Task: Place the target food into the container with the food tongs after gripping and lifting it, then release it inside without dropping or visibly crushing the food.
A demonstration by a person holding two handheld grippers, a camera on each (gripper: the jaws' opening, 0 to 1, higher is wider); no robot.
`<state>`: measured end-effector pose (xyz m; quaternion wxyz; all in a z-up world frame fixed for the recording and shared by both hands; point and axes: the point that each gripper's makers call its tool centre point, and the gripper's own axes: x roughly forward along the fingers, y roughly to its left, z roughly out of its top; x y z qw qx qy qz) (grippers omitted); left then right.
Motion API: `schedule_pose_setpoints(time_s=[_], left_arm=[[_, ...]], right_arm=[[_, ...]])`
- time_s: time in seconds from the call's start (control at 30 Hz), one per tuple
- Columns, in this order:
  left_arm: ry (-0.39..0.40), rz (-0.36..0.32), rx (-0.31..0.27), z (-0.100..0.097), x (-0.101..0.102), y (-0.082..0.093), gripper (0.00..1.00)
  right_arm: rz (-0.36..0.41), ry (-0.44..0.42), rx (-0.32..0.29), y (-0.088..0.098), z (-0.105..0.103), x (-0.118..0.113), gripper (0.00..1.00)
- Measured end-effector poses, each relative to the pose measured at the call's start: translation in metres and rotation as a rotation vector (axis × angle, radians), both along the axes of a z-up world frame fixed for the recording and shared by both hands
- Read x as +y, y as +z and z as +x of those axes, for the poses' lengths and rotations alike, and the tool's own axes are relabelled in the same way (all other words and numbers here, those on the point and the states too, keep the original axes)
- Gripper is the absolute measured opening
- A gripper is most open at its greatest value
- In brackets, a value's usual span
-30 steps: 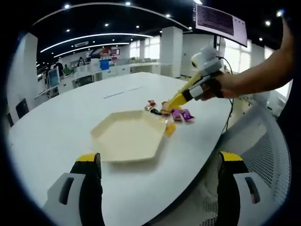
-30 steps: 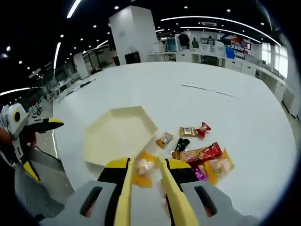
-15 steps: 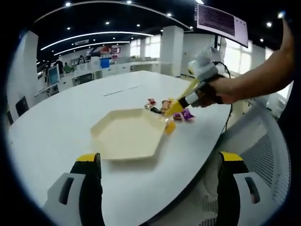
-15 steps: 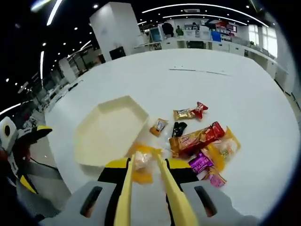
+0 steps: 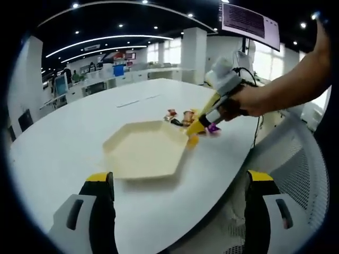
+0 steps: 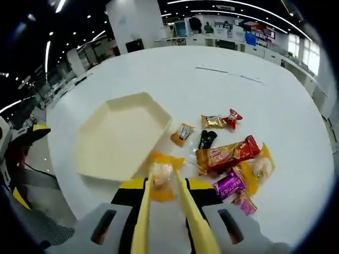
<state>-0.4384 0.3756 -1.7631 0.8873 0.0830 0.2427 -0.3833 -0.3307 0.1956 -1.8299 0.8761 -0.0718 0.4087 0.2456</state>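
Lifted since a second ago, the yellow-wrapped snack (image 6: 161, 174) rides in tongs (image 6: 161, 222) clamped by the right gripper (image 6: 161, 211), short of the hexagonal container (image 6: 114, 137). Left gripper (image 5: 175, 211) waits, jaws wide. Thin hold on crinkly wrapper could slip before the rim.

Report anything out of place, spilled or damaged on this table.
Nothing looks spilled or damaged. The wrapped snacks lie loosely heaped on the white table beside the empty hexagonal tray, and the yellow-wrapped candy between the tongs looks uncrushed.

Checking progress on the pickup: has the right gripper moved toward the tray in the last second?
Yes. In the left gripper view, the right gripper has moved from the snack pile toward the hexagonal tray.
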Motion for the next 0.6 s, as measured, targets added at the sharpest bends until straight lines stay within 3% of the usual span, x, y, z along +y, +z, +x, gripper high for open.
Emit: schedule_pose_setpoints(time_s=[0.07,0.2,0.27,0.37,0.5,0.6], left_arm=[[0.001,-0.002,0.001,0.000,0.000,0.000,0.99],[0.001,0.001,-0.003,0.000,0.001,0.000,0.99],[0.005,-0.001,-0.004,0.001,0.001,0.001,0.99],[0.009,-0.002,-0.005,0.002,0.002,0.001,0.99],[0.011,-0.001,-0.005,0.002,0.002,0.001,0.98],[0.014,-0.003,0.000,0.002,0.003,0.001,0.98]], right_arm=[[-0.022,0.015,0.001,0.002,0.002,-0.008,0.26],[0.008,0.007,-0.002,0.012,0.007,-0.020,0.26],[0.030,0.027,-0.005,0.015,0.008,-0.015,0.26],[0.002,0.076,-0.006,0.013,0.009,-0.008,0.27],[0.012,0.115,0.029,0.006,0.007,0.007,0.27],[-0.044,0.156,0.036,-0.002,0.005,0.010,0.28]])
